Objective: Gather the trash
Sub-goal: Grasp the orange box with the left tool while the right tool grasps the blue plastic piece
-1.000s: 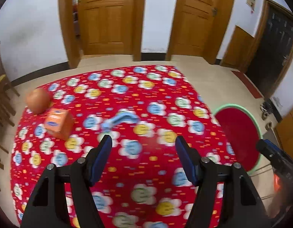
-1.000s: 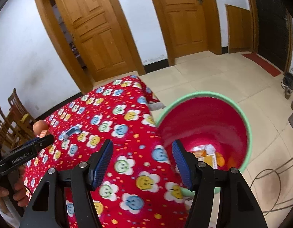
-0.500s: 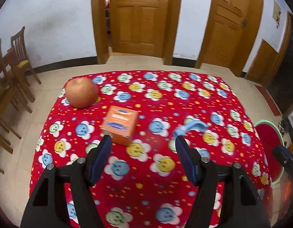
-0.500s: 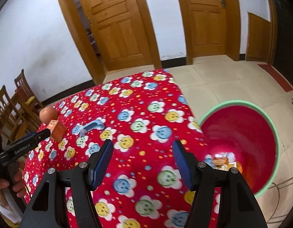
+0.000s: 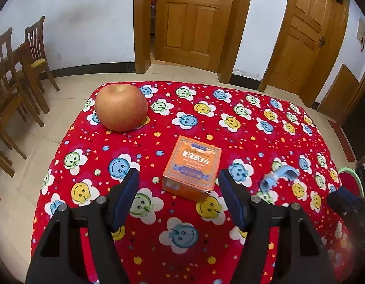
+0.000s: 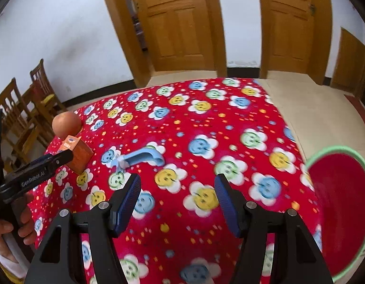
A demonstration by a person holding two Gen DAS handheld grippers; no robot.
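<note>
Hovering over the red smiley tablecloth (image 5: 229, 127), the left gripper (image 5: 178, 190) stands spread with nothing between its jaws; the orange box (image 5: 193, 168) lies just beyond its tips at 12 o'clock. Blue scrap (image 6: 142, 157) lies at 11 o'clock of the equally spread, empty right gripper (image 6: 177, 193), red bin (image 6: 340, 203) at 3 o'clock.

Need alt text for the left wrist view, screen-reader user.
Open left tongs hover empty over a red smiley-flower tablecloth, with an orange box lying just beyond the fingertips. An apple sits further back on the left, a crumpled blue wrapper to the right; wooden doors and chairs stand behind.
</note>
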